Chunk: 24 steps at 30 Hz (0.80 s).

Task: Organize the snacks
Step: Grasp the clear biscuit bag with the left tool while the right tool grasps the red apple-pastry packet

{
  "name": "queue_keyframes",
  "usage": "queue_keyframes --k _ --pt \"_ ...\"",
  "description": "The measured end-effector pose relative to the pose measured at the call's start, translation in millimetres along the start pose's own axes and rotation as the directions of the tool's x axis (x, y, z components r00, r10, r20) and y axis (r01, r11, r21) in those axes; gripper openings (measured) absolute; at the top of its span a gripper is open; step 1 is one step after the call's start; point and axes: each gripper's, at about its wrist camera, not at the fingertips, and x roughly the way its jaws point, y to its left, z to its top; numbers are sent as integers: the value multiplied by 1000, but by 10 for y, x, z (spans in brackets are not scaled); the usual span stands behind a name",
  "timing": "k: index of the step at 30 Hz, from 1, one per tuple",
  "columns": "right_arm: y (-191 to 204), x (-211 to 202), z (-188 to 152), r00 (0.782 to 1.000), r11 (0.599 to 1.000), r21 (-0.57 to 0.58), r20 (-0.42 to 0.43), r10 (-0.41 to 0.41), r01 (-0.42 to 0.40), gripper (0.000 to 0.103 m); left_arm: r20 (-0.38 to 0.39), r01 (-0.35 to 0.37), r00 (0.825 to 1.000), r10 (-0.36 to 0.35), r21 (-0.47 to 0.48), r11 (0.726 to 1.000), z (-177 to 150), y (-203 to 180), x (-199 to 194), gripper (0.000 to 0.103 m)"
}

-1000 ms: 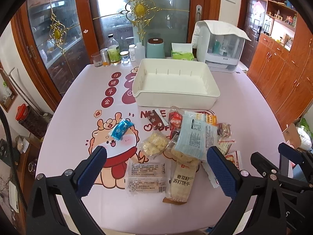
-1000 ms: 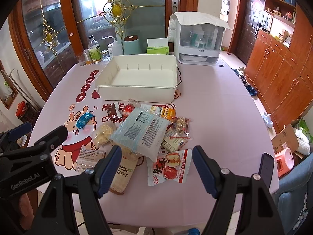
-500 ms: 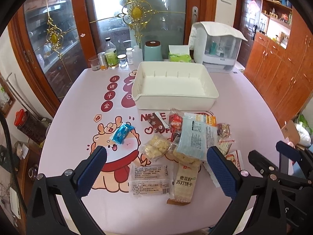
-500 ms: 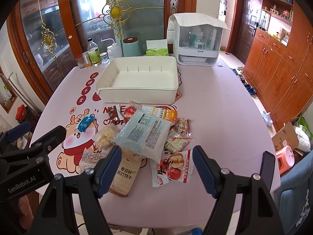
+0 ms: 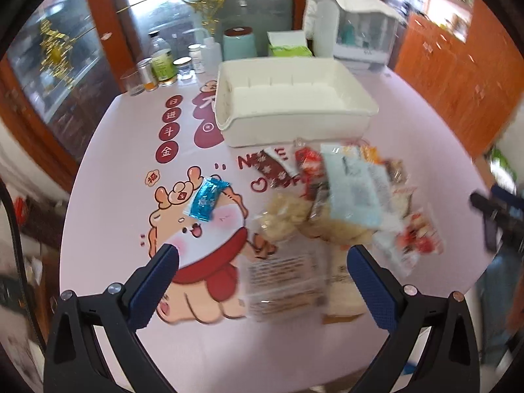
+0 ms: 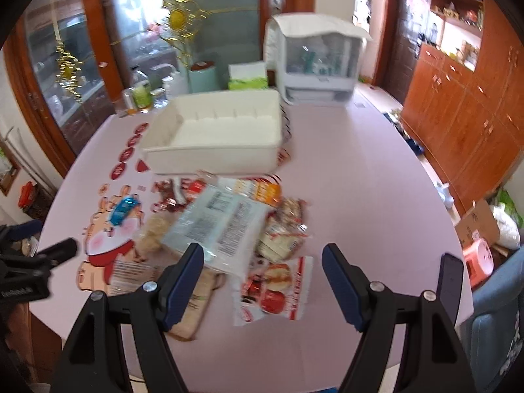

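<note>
A pile of snack packets lies on the pink table in front of an empty white tub (image 5: 294,121) (image 6: 209,155). A pale blue packet (image 5: 352,190) (image 6: 222,226) tops the pile. A small blue candy wrapper (image 5: 208,201) (image 6: 122,209) lies apart to the left. A red-and-white packet (image 6: 275,290) lies nearest my right gripper. My left gripper (image 5: 262,270) is open and empty above a clear cracker packet (image 5: 285,281). My right gripper (image 6: 262,268) is open and empty over the pile's near edge. Both views are blurred.
Bottles and jars (image 5: 160,65), a teal canister (image 5: 239,44), a tissue box (image 5: 288,49) and a white covered appliance (image 5: 357,36) stand along the table's far edge. Wooden cabinets (image 6: 458,104) line the right wall. A cardboard box (image 6: 481,226) sits on the floor to the right.
Both grippers have moved forward and down toward the snack pile, which now looks larger. The jaws stay open. Nothing on the table has moved.
</note>
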Motion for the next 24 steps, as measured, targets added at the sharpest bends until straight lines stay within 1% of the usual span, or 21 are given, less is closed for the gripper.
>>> queue_keyframes --k 2,5,7,8,9,10,12,13,16,19,20,22,24 --pt "-117 164 -78 1000 1000 24 -26 -15 15 75 -8 28 1000 -27 64 998 -92 101 183 102" --pt "-206 373 -200 997 999 30 -62 -37 39 75 -37 44 999 -39 141 989 -215 206 446 102" --pt "-259 554 -302 994 999 48 -110 -13 18 75 -68 57 997 -45 184 981 -299 232 607 102" --pt "-281 619 -345 992 998 58 -130 -1 8 75 -82 78 995 -62 205 976 -336 226 663 102" --pt "-308 727 -410 985 997 81 -169 13 1 75 -88 100 993 -82 232 968 -377 206 706 102" --pt "-331 791 -455 981 995 99 -190 25 -7 75 -89 110 992 -90 255 961 -393 177 738 102" --pt "-367 920 -527 972 989 143 -229 55 -22 75 -102 147 988 -119 331 932 -442 75 805 102" --pt "-381 962 -551 968 986 165 -240 71 -31 75 -116 164 985 -129 383 909 -462 1 846 102" --pt "-414 1098 -600 956 968 245 -268 120 -53 75 -171 187 979 -116 500 845 -502 -192 1001 102" --pt "-430 1244 -626 948 943 327 -276 156 -60 75 -216 224 969 -118 577 786 -551 -351 1142 102" --pt "-416 1300 -626 947 937 344 -277 164 -62 75 -237 245 964 -124 593 767 -565 -397 1192 102" --pt "-399 1387 -624 945 921 379 -259 197 -89 75 -272 271 954 -125 609 746 -576 -452 1297 102" --pt "-364 1448 -609 943 909 402 -251 221 -106 75 -275 274 954 -122 623 733 -569 -503 1368 103"
